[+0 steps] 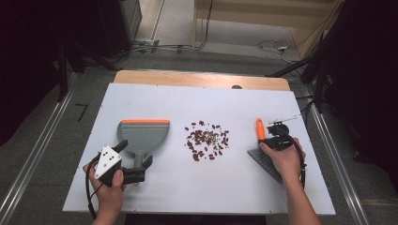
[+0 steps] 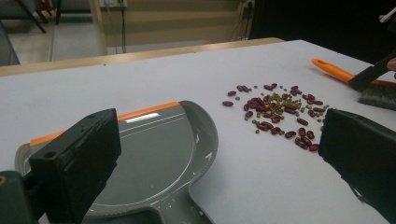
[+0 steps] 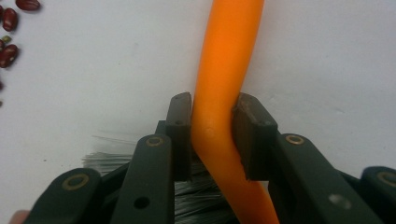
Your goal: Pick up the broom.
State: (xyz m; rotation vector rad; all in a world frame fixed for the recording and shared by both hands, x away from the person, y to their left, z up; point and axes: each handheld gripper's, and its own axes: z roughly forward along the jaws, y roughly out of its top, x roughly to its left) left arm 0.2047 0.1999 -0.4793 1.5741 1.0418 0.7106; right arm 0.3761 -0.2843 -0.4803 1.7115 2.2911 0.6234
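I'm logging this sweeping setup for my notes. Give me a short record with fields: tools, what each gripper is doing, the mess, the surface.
brush: orange handle, grey bristles, lying on the table's right
right gripper: fingers shut on the brush handle
dustpan: grey, orange lip, flat on the left
left gripper: open, at the dustpan's handle, not gripping
beans: red and small greenish ones scattered between the tools
table: white

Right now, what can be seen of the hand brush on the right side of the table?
The brush has a smooth, curved orange handle, plastic by its look, and grey bristles. It lies on the white table, right of the scattered beans, handle pointing away from the person. The right gripper is shut on the handle near the bristle end, pads pressing both sides.
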